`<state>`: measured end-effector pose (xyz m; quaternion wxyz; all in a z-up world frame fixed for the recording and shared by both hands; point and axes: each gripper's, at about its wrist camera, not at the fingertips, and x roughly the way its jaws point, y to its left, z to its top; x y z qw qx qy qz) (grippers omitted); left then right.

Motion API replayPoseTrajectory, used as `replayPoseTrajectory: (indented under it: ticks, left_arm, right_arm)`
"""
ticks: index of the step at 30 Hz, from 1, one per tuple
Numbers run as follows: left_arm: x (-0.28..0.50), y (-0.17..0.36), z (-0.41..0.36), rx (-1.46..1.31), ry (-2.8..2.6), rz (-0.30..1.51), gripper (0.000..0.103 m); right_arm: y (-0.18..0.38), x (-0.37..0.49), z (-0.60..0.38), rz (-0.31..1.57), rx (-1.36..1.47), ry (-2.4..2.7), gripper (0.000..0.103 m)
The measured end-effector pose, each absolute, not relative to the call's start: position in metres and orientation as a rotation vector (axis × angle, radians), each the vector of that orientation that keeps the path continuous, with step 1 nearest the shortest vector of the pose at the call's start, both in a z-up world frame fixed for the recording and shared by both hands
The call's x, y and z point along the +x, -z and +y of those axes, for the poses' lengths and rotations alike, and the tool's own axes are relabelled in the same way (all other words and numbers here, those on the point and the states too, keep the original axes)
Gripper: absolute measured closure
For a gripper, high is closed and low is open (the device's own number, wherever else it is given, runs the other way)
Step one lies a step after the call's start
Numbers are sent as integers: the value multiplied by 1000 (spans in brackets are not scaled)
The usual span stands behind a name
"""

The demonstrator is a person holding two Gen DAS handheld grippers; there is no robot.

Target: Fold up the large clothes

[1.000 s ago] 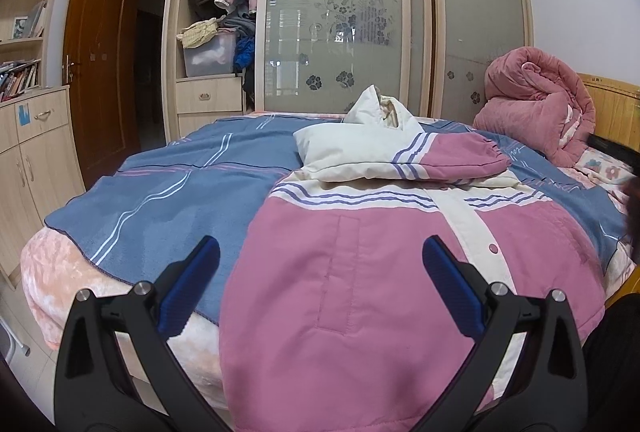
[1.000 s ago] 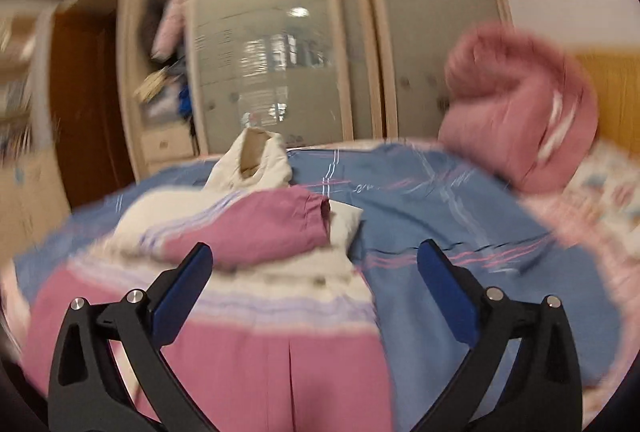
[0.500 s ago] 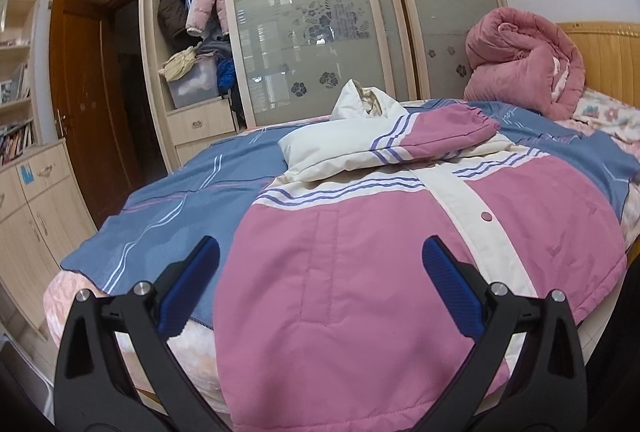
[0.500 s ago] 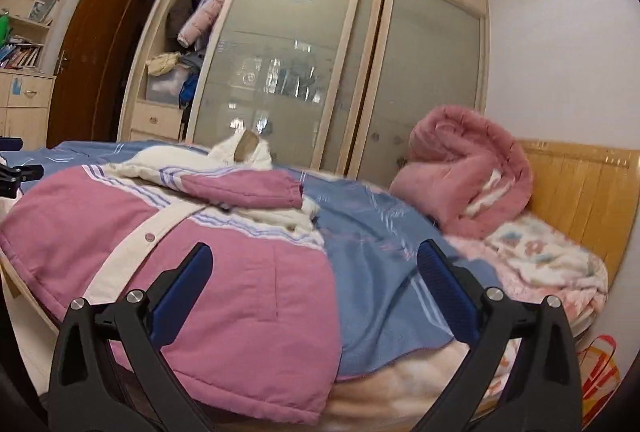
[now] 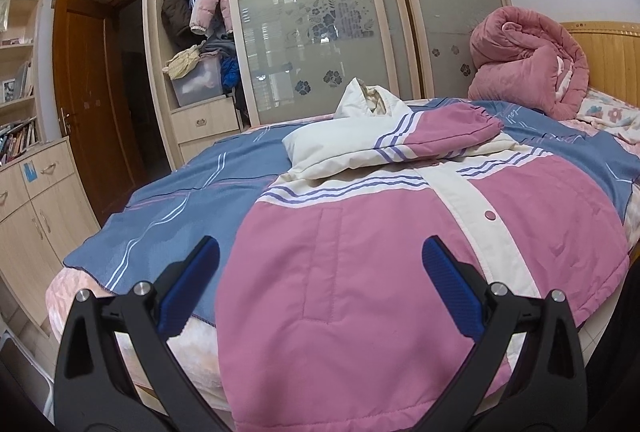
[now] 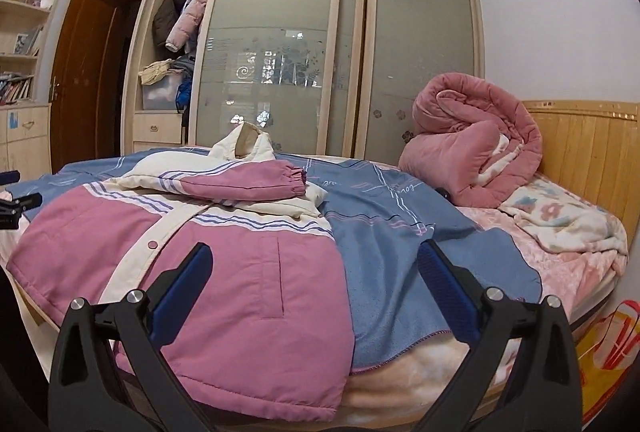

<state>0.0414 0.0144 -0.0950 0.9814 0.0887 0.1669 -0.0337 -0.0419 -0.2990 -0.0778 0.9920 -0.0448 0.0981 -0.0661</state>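
A pink and cream padded jacket (image 5: pixel 360 264) (image 6: pixel 224 272) lies face up on the bed, its hem hanging over the near edge. Both sleeves are folded across the chest, the pink cuffed sleeve (image 5: pixel 448 132) (image 6: pixel 248 180) on top, and the cream hood (image 5: pixel 368 100) (image 6: pixel 244 144) stands up behind. My left gripper (image 5: pixel 320 272) is open, held over the jacket's left lower half with nothing between its fingers. My right gripper (image 6: pixel 312 272) is open too, above the jacket's right lower corner and the blue sheet. The left gripper's tip (image 6: pixel 16 200) shows at the right wrist view's left edge.
The blue striped sheet (image 5: pixel 180 208) (image 6: pixel 400 224) covers the bed. A rolled pink quilt (image 5: pixel 528 60) (image 6: pixel 472 140) rests by the wooden headboard (image 6: pixel 588 148). Behind are a sliding-door wardrobe (image 5: pixel 320 20), a brown door (image 5: pixel 88 104), and low cabinets (image 5: pixel 36 204) at left. A red-yellow bag (image 6: pixel 612 348) sits by the bed.
Both grippers have pulled back toward the bed's near edge and stayed open. The right wrist view has swung from the jacket's chest to its lower right corner and has steadied.
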Motion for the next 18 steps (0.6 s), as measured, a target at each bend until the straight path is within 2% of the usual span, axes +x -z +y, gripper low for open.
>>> replayPoseTrajectory:
  ticks: [18]
  left_arm:
    - [37,93,19,158,77,319,2]
  right_arm:
    - [79,-35,-296,233,-93,126,1]
